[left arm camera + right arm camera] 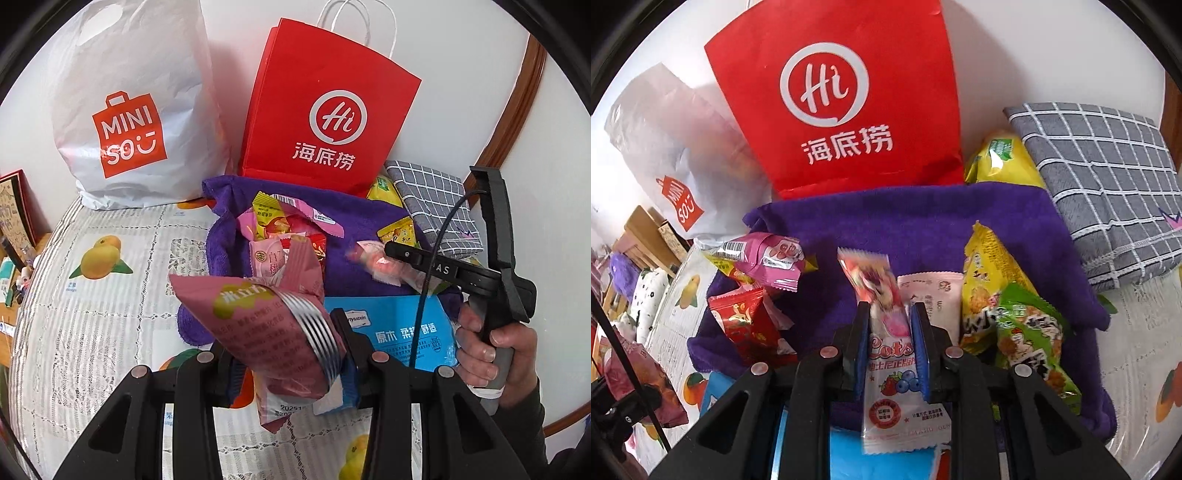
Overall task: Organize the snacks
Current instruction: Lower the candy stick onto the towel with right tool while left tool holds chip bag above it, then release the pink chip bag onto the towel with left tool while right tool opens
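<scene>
Sorting looks barely begun: left gripper clamps a crinkly maroon foil snack pouch above the fruit-print tablecloth; right gripper pinches a glossy white berry-print candy sachet over the fuzzy purple towel, where loose packets wait.

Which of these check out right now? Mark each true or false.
1. The left tongs grip a dusty-pink snack packet. True.
2. The right tongs are empty. False: they clamp a white strawberry-blueberry candy wrapper.
3. The red paper bag stands behind the purple towel. True.
4. The grey checked cloth lies left of the red bag. False: it lies to its right.
</scene>
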Motion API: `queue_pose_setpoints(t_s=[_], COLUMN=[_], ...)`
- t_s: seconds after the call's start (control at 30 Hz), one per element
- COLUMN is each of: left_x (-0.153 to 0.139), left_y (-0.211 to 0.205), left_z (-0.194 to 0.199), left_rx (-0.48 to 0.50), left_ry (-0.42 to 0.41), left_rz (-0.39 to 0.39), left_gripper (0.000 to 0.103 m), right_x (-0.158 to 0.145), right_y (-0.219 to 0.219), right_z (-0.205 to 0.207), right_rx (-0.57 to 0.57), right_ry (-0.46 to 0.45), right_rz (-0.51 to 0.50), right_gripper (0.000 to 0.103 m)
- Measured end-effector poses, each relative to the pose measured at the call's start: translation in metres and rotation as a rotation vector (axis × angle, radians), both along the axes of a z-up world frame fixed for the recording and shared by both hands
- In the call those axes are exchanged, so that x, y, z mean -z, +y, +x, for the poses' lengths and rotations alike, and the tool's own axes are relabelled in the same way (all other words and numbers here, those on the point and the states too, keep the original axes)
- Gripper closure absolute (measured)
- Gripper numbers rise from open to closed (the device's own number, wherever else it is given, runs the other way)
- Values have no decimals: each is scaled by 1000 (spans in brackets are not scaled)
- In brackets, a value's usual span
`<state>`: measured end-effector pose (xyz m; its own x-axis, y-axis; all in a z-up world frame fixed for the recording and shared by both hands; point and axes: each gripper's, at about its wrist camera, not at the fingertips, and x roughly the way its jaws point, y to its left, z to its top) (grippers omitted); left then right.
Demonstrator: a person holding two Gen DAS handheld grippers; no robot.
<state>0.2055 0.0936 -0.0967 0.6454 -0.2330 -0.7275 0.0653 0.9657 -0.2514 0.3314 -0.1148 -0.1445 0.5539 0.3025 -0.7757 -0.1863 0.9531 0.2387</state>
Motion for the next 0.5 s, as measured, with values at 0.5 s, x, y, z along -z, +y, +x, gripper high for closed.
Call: queue_pose_setpoints(t_s=[0.5], left_x=[-23], left_y=[-38], left_z=[41], left_rx=[39], left_ry=[15], left_rz=[92], left_gripper=[63], right_x=[-24], right_y=[-30], right_z=[-28], right_rx=[32], right_ry=[-84], right_rz=[-57], right_gripper=[80])
